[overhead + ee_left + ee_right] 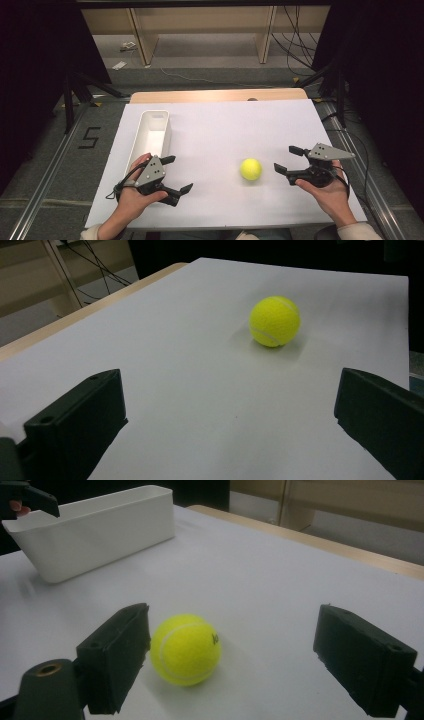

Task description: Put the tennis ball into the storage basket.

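Note:
A yellow tennis ball [250, 169] rests on the white sheet [220, 125], right of centre near the front. My right gripper [285, 159] is open just to the ball's right, jaws pointing at it. In the right gripper view the ball [186, 649] lies close to the left jaw, not clamped, inside the open gripper [235, 625]. My left gripper [178, 174] is open at the front left, empty. In the left gripper view its gripper [227, 390] faces the ball [275, 321], which lies some way off.
A long white bin [152, 131] stands at the sheet's left, just beyond the left hand; it looks empty. The same bin [95, 525] appears far left in the right gripper view. A wooden table edge [215, 95] borders the sheet at the back.

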`<action>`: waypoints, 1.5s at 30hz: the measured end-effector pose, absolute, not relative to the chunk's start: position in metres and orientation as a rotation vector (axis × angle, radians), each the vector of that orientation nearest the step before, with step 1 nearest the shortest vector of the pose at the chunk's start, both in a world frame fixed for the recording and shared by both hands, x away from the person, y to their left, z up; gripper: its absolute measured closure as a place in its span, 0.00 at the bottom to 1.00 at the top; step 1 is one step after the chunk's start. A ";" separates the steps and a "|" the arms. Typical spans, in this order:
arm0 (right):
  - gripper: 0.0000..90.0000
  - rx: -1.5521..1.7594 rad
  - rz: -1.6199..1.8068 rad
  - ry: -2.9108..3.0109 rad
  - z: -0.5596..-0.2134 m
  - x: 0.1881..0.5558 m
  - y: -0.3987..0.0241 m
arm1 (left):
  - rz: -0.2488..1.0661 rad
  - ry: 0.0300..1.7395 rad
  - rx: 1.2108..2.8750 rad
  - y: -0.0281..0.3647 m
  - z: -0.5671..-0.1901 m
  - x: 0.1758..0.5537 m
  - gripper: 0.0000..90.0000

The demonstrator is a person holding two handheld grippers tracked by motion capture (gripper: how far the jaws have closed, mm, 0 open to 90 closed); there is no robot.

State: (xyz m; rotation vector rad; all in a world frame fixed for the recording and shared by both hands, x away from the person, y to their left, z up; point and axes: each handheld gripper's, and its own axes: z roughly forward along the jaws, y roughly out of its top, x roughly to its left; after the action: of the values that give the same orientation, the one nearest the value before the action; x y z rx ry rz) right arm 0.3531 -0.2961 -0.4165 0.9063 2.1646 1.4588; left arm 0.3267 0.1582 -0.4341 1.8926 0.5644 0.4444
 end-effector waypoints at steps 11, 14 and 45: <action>0.17 0.897 1.443 2.199 -0.418 0.354 -0.292 | 0.442 0.564 1.891 0.158 -0.434 0.326 0.00; 0.17 0.899 1.437 2.210 -0.419 0.355 -0.289 | 0.441 0.562 1.889 0.158 -0.433 0.326 0.00; 0.17 0.857 1.341 2.344 -0.435 0.374 -0.248 | 0.440 0.555 1.891 0.156 -0.433 0.326 0.00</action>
State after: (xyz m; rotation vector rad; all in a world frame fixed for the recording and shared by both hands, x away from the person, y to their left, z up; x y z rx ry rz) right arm 0.3742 -0.2476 -0.4346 0.8570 2.3437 1.3414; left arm 0.3259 0.1564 -0.4333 1.8909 0.5549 0.4396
